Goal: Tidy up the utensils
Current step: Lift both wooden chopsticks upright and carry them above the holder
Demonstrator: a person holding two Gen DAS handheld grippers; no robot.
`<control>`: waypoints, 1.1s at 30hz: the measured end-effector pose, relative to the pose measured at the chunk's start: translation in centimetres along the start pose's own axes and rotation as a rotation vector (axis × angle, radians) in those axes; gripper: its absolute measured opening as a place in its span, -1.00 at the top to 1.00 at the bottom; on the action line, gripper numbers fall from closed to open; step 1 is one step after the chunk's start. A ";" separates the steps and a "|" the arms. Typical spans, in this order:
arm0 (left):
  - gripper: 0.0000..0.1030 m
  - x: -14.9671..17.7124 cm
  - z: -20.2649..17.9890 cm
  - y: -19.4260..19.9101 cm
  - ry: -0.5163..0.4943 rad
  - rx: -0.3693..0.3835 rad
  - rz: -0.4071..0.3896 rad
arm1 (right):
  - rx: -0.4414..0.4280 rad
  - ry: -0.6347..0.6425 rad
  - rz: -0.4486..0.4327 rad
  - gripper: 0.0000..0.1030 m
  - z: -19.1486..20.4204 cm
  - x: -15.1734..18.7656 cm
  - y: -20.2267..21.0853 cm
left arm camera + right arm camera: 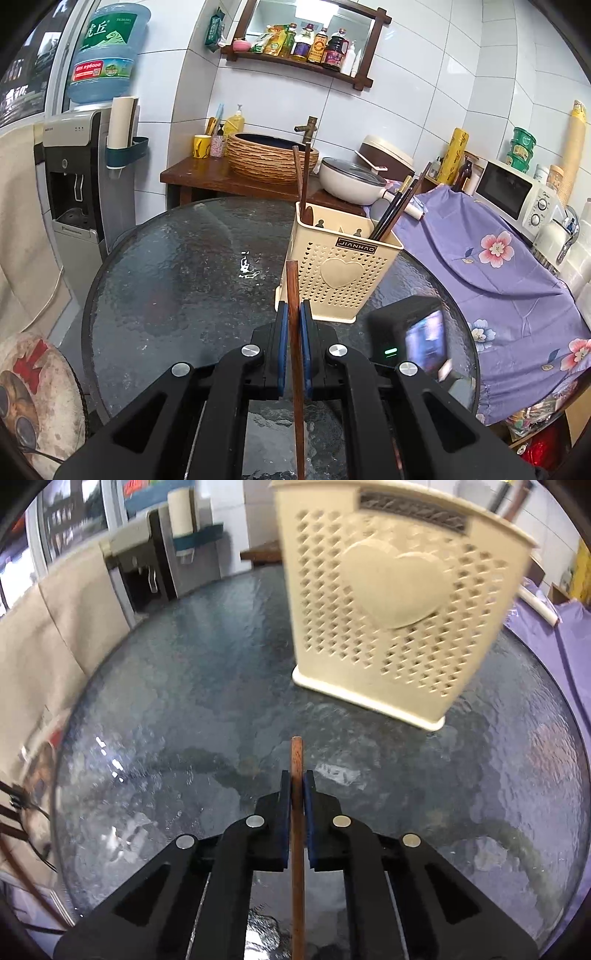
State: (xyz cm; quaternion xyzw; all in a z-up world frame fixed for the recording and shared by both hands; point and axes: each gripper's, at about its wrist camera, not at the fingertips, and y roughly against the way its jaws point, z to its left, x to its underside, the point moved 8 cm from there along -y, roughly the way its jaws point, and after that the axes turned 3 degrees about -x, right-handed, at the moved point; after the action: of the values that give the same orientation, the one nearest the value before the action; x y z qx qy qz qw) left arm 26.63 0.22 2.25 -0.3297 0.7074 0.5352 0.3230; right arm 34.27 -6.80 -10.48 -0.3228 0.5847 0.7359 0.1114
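On the round glass table (166, 280), toward two o'clock from its middle in the left wrist view, stands a cream perforated utensil holder (340, 273) with a raised heart on its front and a small label near the rim. Two wooden chopsticks (301, 177) rise from its eleven o'clock corner, and a bunch of dark chopsticks (397, 210) leans out toward one o'clock from the opposite corner. At six o'clock in that view the left gripper (294, 314) has its blue pads (283, 332) pressed together on a brown wooden chopstick (295, 332), whose tip points up toward twelve o'clock, just in front of the holder's lower left corner. A black camera unit (413, 339) with a lit screen sits at four o'clock. Through the right wrist view, the right gripper (297, 786) is likewise clamped on a reddish wooden stick (297, 760), its end aimed at twelve o'clock over the glass, while the holder (391, 602), blurred, stands well apart at one o'clock.
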 end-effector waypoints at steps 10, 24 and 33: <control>0.87 -0.3 -1.5 0.0 -0.021 0.019 -0.006 | -0.167 -0.059 -0.243 0.86 -2.8 -3.9 11.6; 0.87 -1.1 -4.7 0.4 -0.070 0.055 -0.021 | -0.204 -0.008 -0.340 0.86 -3.5 -3.6 18.9; 0.87 -3.3 -6.2 1.1 -0.091 0.092 -0.048 | -0.212 0.016 -0.374 0.86 -3.1 -5.0 21.2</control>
State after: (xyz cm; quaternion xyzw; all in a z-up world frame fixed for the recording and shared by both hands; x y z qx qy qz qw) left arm 26.98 -5.14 6.84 -0.3068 0.7079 0.5084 0.3825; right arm 27.67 -14.75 8.88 -0.4412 0.4349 0.7573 0.2068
